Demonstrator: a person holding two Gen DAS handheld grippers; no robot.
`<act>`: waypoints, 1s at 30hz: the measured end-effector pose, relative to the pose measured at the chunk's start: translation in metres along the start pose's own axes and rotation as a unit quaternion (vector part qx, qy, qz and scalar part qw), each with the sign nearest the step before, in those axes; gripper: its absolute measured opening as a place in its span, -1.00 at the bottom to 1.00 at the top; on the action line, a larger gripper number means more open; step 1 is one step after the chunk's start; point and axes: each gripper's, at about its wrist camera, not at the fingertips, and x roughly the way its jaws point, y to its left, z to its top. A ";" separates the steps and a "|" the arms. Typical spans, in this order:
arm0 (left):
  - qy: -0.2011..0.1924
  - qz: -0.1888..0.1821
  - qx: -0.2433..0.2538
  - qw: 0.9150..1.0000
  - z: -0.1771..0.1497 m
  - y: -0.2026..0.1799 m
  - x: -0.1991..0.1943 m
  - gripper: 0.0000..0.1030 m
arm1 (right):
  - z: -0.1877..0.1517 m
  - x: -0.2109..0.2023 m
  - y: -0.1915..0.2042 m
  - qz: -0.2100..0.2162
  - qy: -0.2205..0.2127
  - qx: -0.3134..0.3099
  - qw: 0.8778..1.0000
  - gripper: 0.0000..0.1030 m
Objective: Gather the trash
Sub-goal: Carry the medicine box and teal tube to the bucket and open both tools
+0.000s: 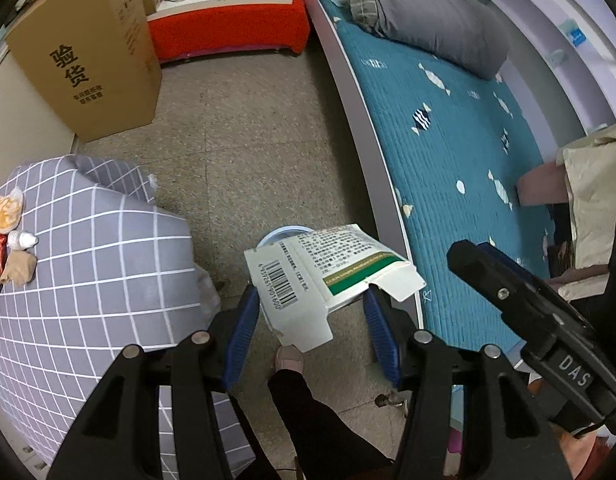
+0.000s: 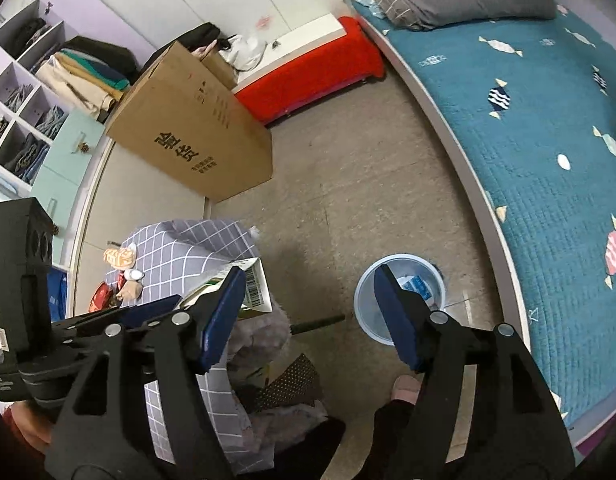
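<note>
My left gripper (image 1: 312, 300) is shut on a flattened white medicine box (image 1: 328, 276) with a barcode and a green stripe, held in the air above the floor. Beneath it shows the rim of a pale blue trash bin (image 1: 282, 234). In the right wrist view the bin (image 2: 400, 296) stands on the floor by the bed and holds a blue-and-white wrapper. The box (image 2: 254, 288) shows there at the left gripper's tip. My right gripper (image 2: 308, 284) is open and empty above the floor. More trash (image 1: 12, 240) lies on the grey checked cloth (image 1: 88, 264).
A large cardboard box (image 1: 92, 60) stands at the far left by the wall. A bed with a teal quilt (image 1: 448, 152) runs along the right. A red bench (image 1: 228, 28) is at the back. The person's slippered foot (image 1: 290, 358) is on the floor below the grippers.
</note>
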 end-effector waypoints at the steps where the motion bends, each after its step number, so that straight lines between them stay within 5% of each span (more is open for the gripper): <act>1: 0.003 0.000 0.005 1.000 0.001 -0.004 0.002 0.03 | 0.000 -0.001 -0.002 -0.001 -0.001 0.001 1.000 0.30; 21: 0.006 0.010 0.060 0.998 0.018 -0.055 0.010 0.07 | 0.004 -0.037 -0.044 -0.039 -0.049 0.036 0.997 0.30; 24: 0.016 0.017 0.057 0.998 0.019 -0.055 0.014 0.35 | 0.004 -0.039 -0.047 -0.039 -0.052 0.041 0.997 0.30; 30: 0.019 0.022 0.046 0.999 0.019 -0.053 0.014 0.35 | 0.005 -0.040 -0.051 -0.038 -0.052 0.043 0.997 0.30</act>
